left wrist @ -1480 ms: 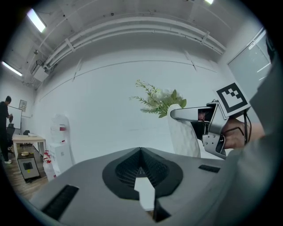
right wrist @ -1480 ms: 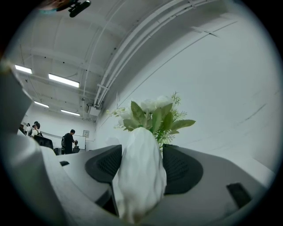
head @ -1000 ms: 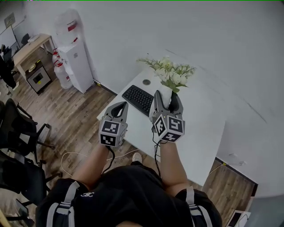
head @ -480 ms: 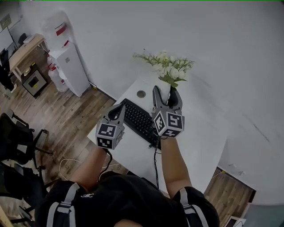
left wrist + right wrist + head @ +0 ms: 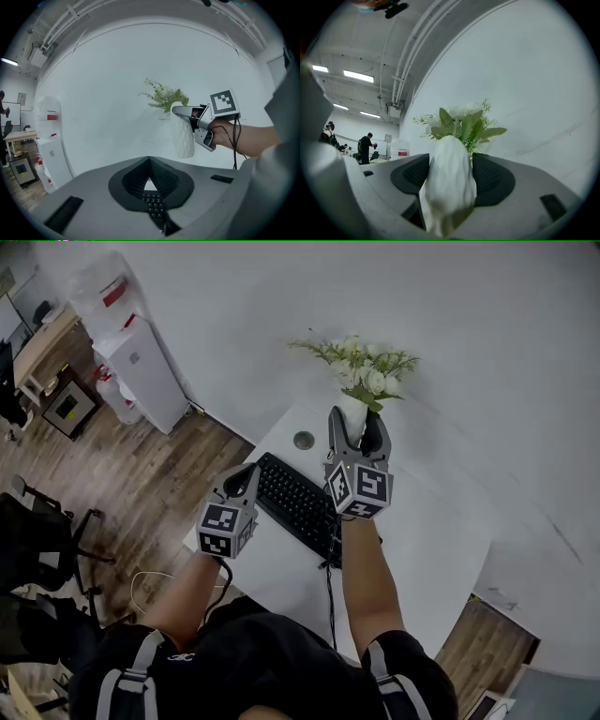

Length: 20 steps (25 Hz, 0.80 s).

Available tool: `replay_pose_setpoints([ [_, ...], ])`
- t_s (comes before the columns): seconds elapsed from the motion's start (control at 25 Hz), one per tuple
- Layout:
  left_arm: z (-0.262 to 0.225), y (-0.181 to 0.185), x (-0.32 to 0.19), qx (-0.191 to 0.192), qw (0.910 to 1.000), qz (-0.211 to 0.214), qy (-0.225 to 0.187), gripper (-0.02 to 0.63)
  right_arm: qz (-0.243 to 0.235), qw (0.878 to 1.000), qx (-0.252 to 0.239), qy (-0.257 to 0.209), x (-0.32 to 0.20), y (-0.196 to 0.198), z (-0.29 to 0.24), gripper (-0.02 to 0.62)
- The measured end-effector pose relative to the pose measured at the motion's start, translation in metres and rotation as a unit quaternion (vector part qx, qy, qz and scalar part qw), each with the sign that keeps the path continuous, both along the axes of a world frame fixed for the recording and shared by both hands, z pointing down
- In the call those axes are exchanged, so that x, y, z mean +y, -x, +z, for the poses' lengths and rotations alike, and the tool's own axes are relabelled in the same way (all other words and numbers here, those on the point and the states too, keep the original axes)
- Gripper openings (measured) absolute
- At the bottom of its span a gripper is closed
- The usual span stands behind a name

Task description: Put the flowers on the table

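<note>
A white vase (image 5: 351, 409) with white flowers and green leaves (image 5: 361, 376) is held upright above the far side of the white table (image 5: 427, 521). My right gripper (image 5: 355, 427) is shut on the vase body, one jaw on each side. In the right gripper view the vase (image 5: 447, 187) fills the gap between the jaws, with the flowers (image 5: 461, 122) above. My left gripper (image 5: 242, 482) is shut and holds nothing, hanging over the table's left edge near the keyboard (image 5: 295, 502). The left gripper view shows the vase (image 5: 183, 136) held clear of the tabletop.
A black keyboard lies on the table's left part, a round cable hole (image 5: 304, 440) beyond it. A white wall runs behind the table. A water dispenser (image 5: 141, 362) stands at the left on the wood floor. Black chairs (image 5: 37, 540) stand at far left.
The person has stepped closer to the table. My right gripper has carried the vase farther over the tabletop toward the wall. My left gripper has drifted left and slightly lower.
</note>
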<state>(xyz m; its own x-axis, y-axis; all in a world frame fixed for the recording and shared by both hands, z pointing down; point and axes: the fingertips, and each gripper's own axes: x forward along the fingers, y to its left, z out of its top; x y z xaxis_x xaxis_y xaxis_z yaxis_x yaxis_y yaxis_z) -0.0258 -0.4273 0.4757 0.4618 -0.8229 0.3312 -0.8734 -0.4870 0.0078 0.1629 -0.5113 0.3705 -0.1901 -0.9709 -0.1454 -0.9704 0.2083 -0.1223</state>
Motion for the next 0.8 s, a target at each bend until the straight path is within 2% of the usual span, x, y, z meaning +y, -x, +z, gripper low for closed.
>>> replay_pose_setpoints([
  [0.2, 0.021, 0.006, -0.032, -0.009, 0.9998, 0.013, 0.011, 0.006, 0.023, 0.999, -0.013, 0.023, -0.045, -0.009, 0.033, 0.296],
  [0.48, 0.059, 0.022, -0.069, -0.024, 0.9987, 0.020, 0.041, 0.006, 0.033, 0.998, -0.009, 0.053, -0.094, -0.001, 0.079, 0.295],
  [0.8, 0.081, 0.037, -0.106, -0.019, 0.9985, 0.016, 0.049, 0.006, 0.052, 0.995, -0.002, 0.079, -0.133, -0.002, 0.116, 0.290],
])
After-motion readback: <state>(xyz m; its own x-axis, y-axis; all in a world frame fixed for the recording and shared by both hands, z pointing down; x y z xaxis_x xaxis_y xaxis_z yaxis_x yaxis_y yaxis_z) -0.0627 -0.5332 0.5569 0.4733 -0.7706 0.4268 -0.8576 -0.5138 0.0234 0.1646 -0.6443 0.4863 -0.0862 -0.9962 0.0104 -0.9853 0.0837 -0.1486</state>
